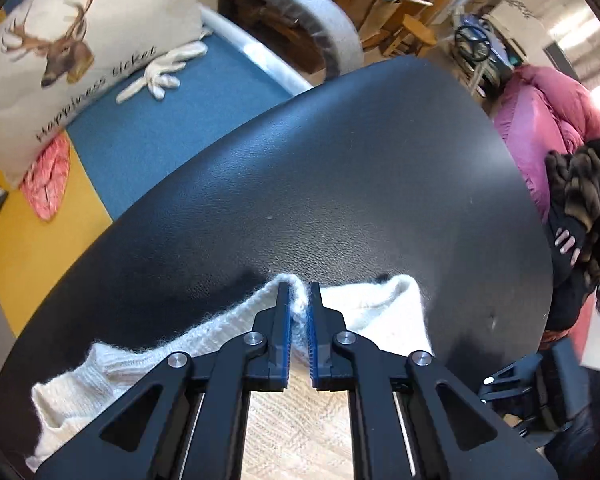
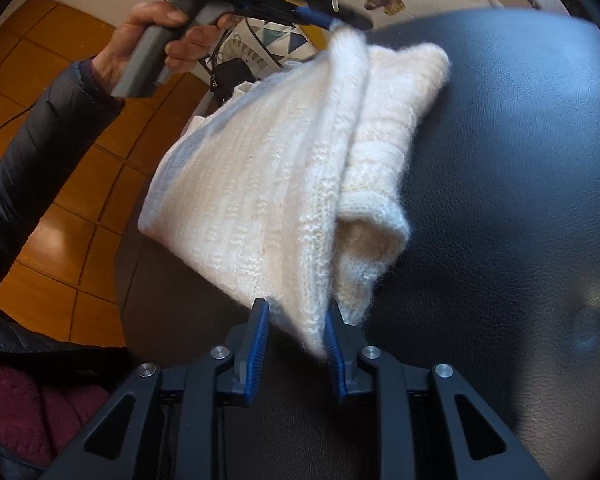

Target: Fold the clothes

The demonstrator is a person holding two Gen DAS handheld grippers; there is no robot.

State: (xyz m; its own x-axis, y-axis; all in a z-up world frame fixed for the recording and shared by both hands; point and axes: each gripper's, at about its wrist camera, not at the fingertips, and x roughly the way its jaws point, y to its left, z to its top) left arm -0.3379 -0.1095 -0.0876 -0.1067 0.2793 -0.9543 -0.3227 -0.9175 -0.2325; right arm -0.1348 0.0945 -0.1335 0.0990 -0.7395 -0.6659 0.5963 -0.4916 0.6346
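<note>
My left gripper (image 1: pixel 299 300) pinches the white knit sweater's (image 2: pixel 260 184) far edge; my right gripper (image 2: pixel 296 320) stands slightly apart around the near corner, which could slip and spoil the fold.

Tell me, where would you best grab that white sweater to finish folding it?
Probably the thick folded edge of the sweater, coming from the side that overhangs the black table. That edge is layered and lifted, so fingers can slip around it. The left gripper already pinches one corner; the right gripper straddles another.
</note>
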